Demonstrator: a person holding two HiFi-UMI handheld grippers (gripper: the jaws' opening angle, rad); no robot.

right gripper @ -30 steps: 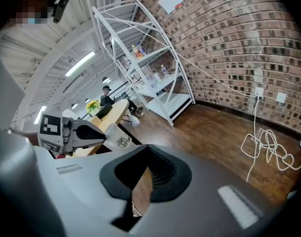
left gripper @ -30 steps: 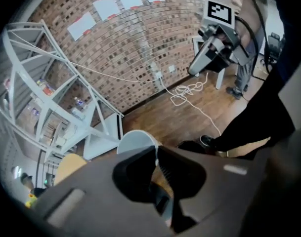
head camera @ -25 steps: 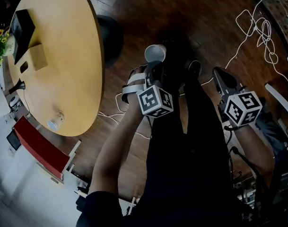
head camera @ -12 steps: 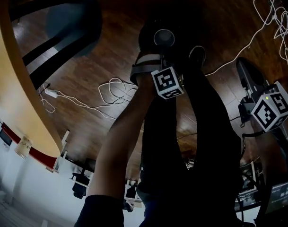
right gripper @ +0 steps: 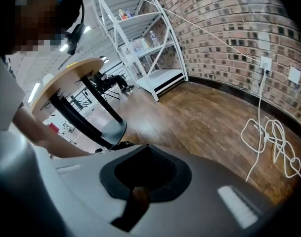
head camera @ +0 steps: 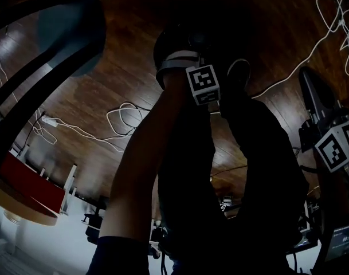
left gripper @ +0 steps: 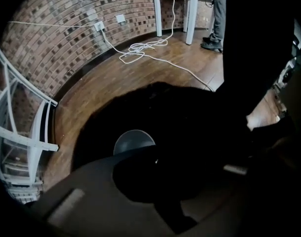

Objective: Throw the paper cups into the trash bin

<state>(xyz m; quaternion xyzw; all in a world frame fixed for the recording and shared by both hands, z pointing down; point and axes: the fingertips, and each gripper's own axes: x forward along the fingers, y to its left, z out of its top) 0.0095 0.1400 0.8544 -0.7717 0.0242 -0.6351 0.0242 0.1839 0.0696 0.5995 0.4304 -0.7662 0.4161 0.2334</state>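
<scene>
The trash bin is a black round tub on the wooden floor, and its dark mouth fills the middle of the left gripper view. My left gripper points steeply down over that mouth, shut on the paper cup, which shows as a pale grey round just past the jaw tips. In the head view the left gripper reaches down onto the dark bin; the cup is too dim to pick out there. My right gripper hangs off to the right, away from the bin. Its jaws are shut and hold nothing.
A round wooden table on black legs stands to the left. Loose white cables lie on the floor, more by the brick wall. A white shelf rack stands left of the bin. A person's legs stand beyond.
The head has bent much lower and the tabletop has left the head view. My left gripper has gone down with the cup to the bin's mouth. The right gripper has sunk towards the right edge.
</scene>
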